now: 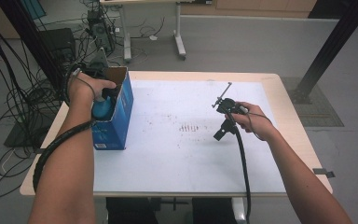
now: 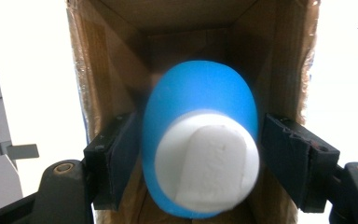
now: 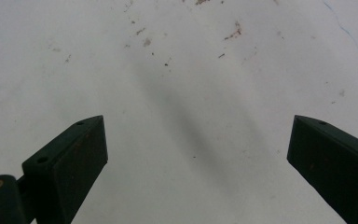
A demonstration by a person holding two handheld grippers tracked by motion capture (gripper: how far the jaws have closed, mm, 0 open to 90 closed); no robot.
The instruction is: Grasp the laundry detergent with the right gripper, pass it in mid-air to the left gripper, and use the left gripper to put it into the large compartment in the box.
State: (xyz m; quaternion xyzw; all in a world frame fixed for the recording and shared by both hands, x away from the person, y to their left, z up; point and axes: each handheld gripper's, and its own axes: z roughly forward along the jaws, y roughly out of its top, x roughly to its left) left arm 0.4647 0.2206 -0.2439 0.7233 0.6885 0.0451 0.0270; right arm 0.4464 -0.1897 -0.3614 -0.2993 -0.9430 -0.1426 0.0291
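Your left gripper point(image 2: 200, 154) jaws are clamped on a blue bottle point(image 2: 200, 140), white cap toward you, cardboard box point(image 2: 121, 56) beyond. Your right gripper point(image 3: 196, 154) jaws are apart above the worktop point(image 3: 191, 70).

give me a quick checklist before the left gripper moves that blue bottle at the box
1. Blue bottle sits between the left gripper jaws: ok.
2. Firm contact on both sides: cannot tell, the bottle is blurred at the pads.
3. Bottle lined up with the open cardboard box mouth: ok, the interior lies straight behind it.
4. Box steady on the table: cannot tell, nothing braces it.
5. Right gripper out of the way: ok, open over the bare white mat, away from the box.
6. Anything already deep inside the box: cannot tell, the bottle hides it.
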